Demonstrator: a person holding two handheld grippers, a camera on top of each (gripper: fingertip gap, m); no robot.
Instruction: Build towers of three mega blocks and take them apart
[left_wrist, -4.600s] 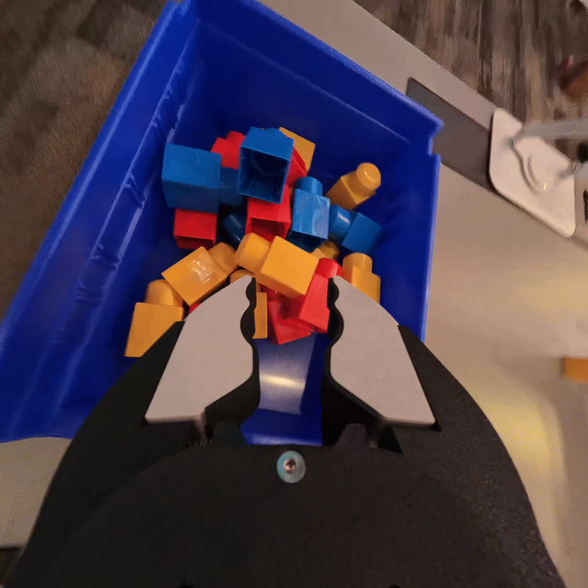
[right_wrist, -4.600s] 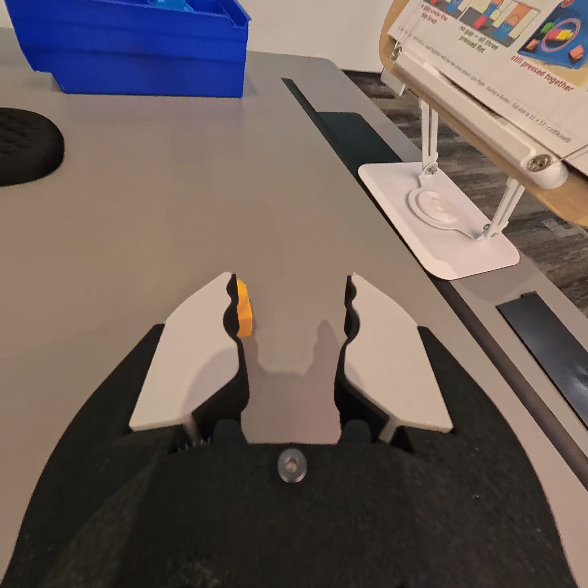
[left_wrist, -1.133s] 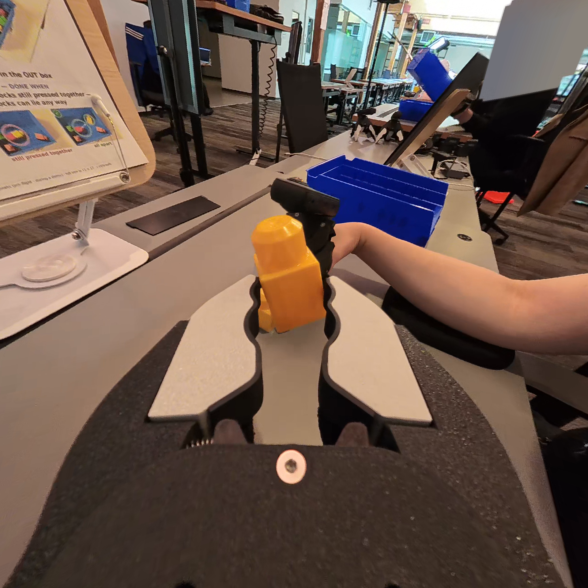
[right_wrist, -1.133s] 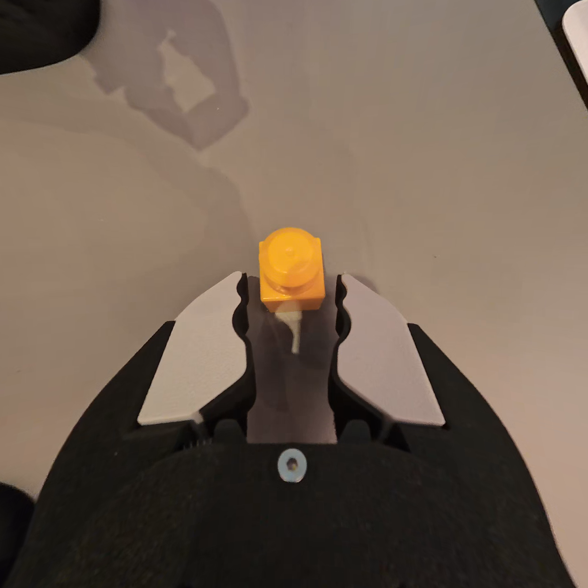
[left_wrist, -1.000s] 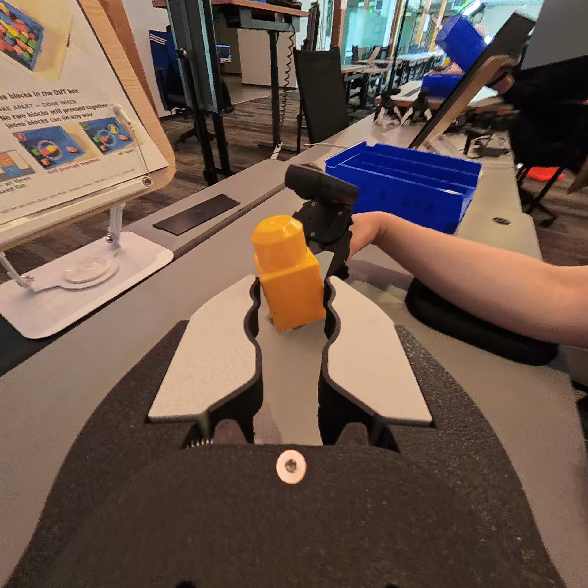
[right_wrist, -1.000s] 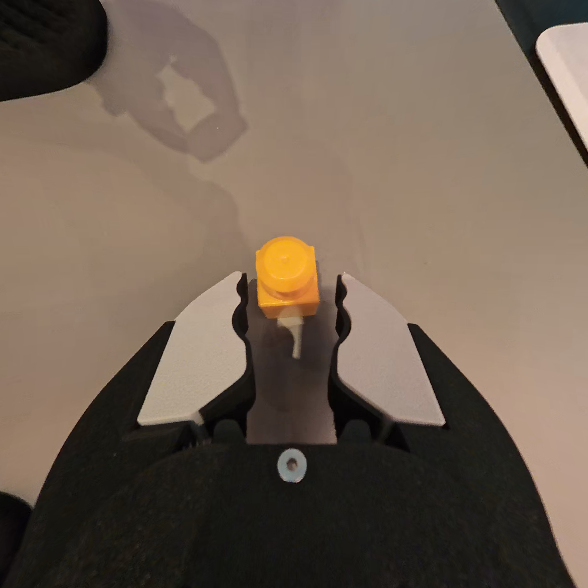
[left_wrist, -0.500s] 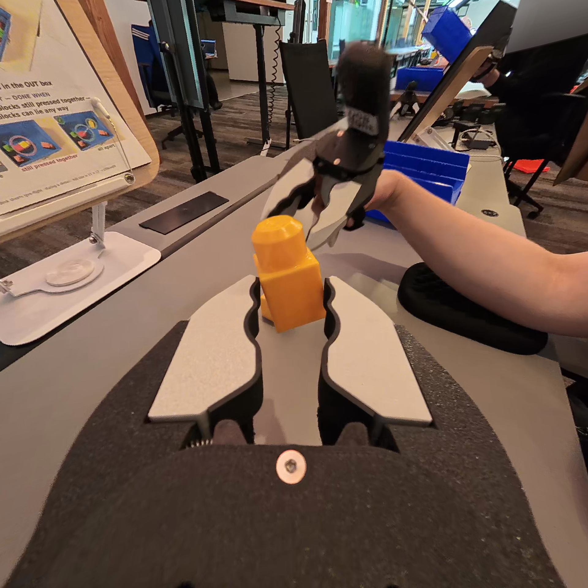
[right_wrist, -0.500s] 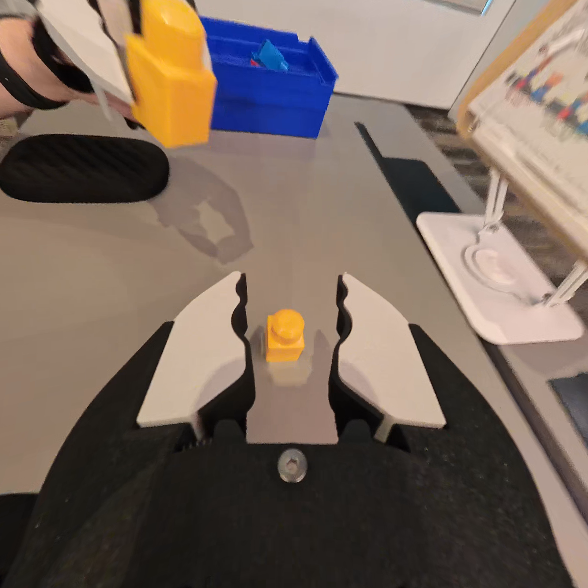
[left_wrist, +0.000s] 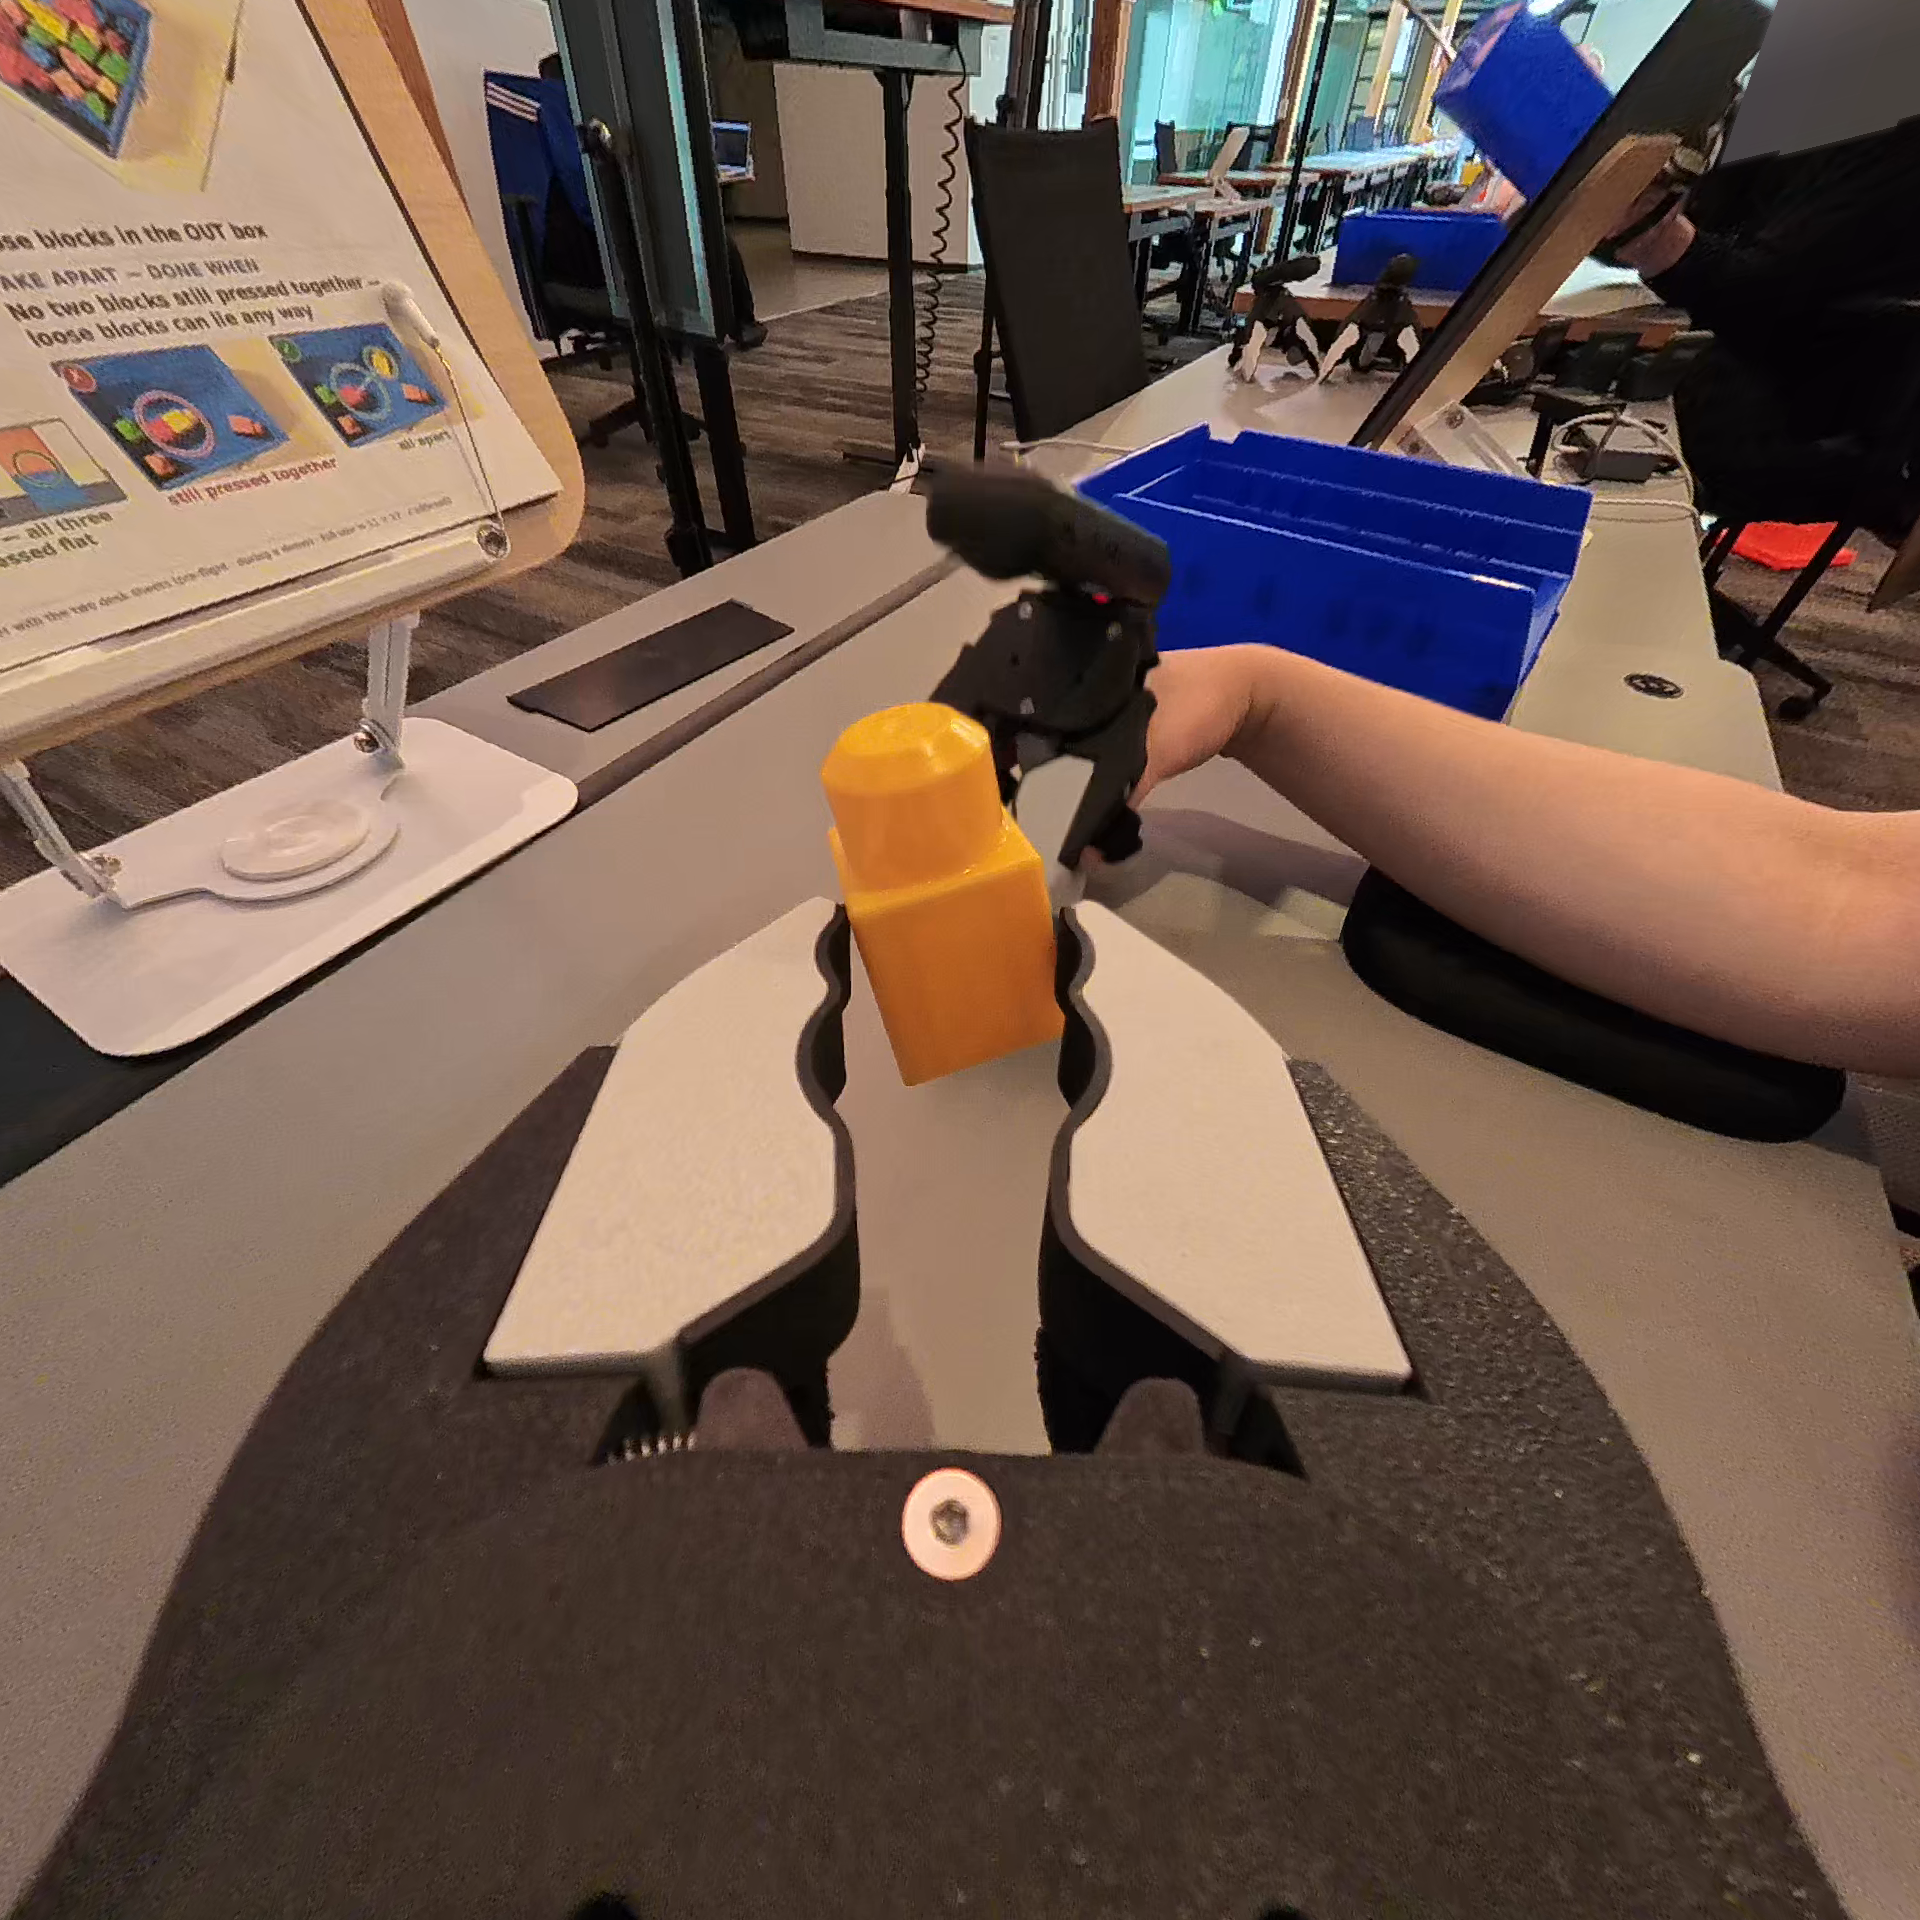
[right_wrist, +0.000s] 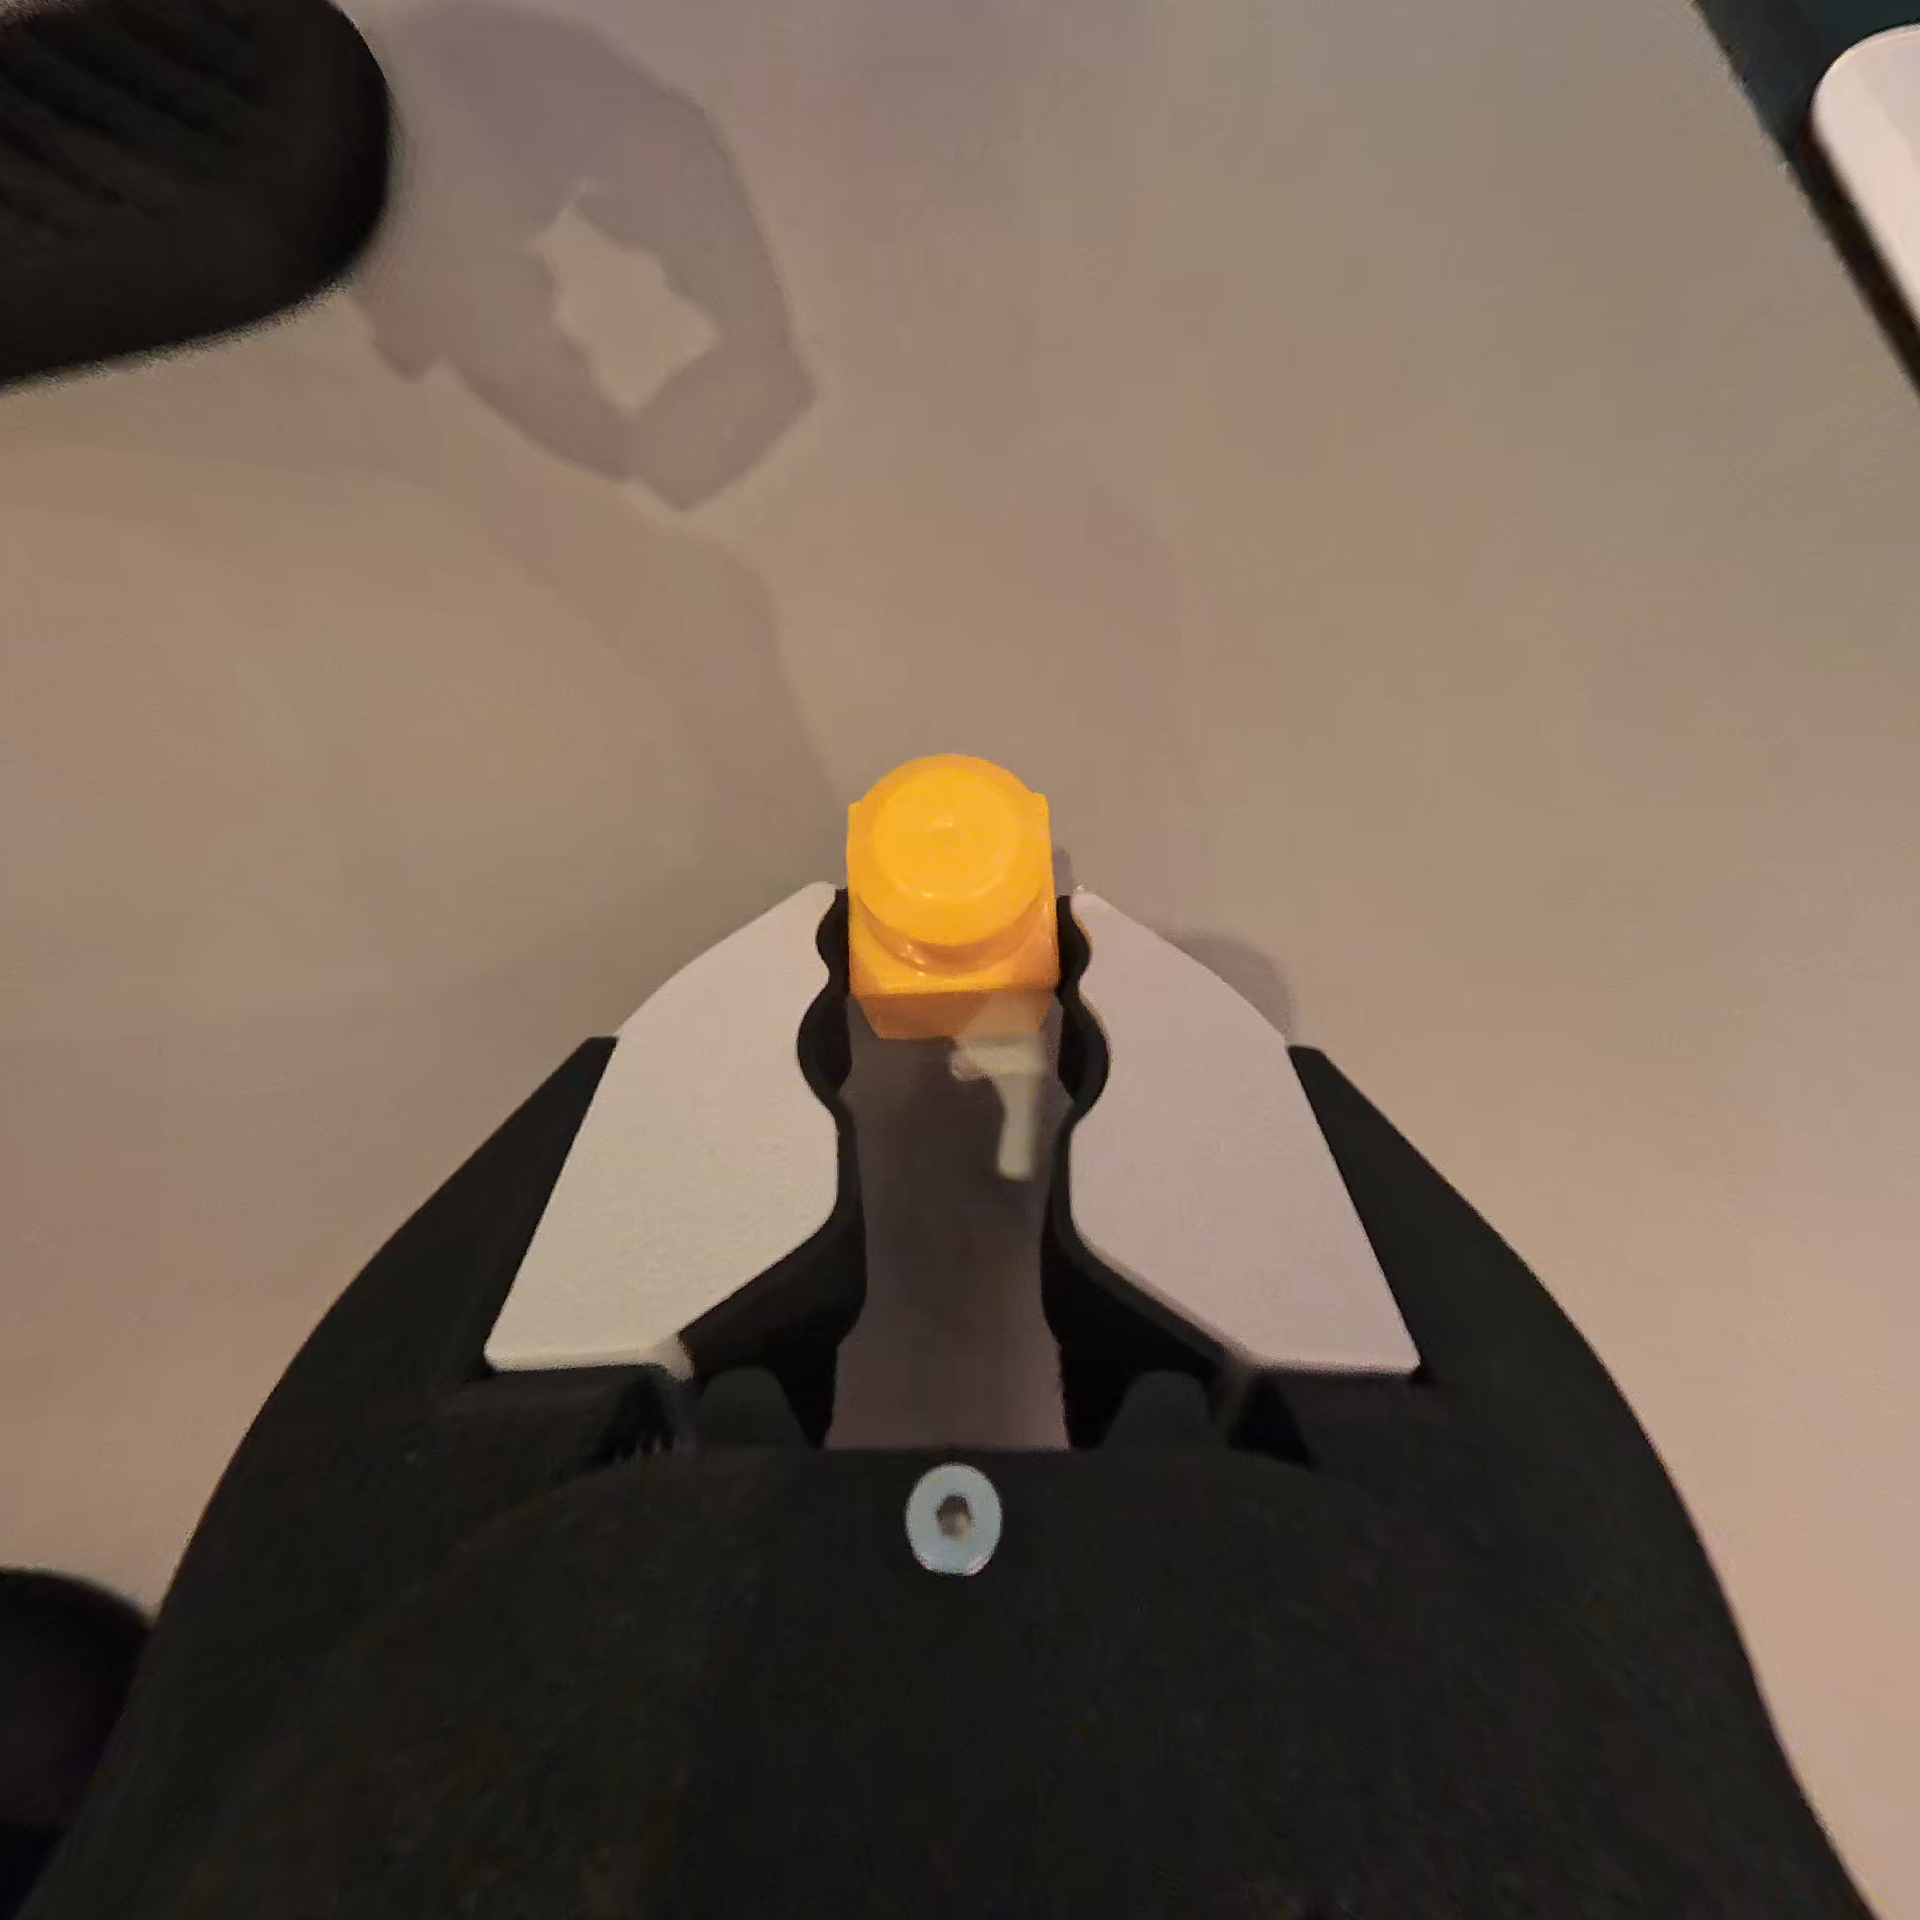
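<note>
The left gripper (left_wrist: 951, 925) pinches an orange block (left_wrist: 940, 894) between its two tips, jaws pressed on the block's flat sides. This block is up in the air, its round knob on top, and it leans a little to one side. The right gripper (right_wrist: 951, 940) points straight down at the grey table (right_wrist: 1351, 623), and its jaws squeeze a second orange block (right_wrist: 948, 899) that seems to stand on the table, though the spot where it meets the table is hidden. From above, that block shows its round knob in the middle of a square top, so it stands up tall with the knob up. In the left wrist view the right gripper (left_wrist: 1075, 868) is just past the held block and lower down, with the person's hand (left_wrist: 1195, 717) and arm behind it. So the block on the table lies ahead of and below the left gripper's block. The next move is likely to bring the raised block over the standing one, set it straight, and push it down on the knob while the right gripper holds the bottom block firm. Both blocks are shiny, plain orange plastic with one fat knob each. Farther off sit a blue bin (left_wrist: 1351, 551), a black wrist pad (left_wrist: 1558, 1039), and a paper sheet on a white stand (left_wrist: 260, 862).
</note>
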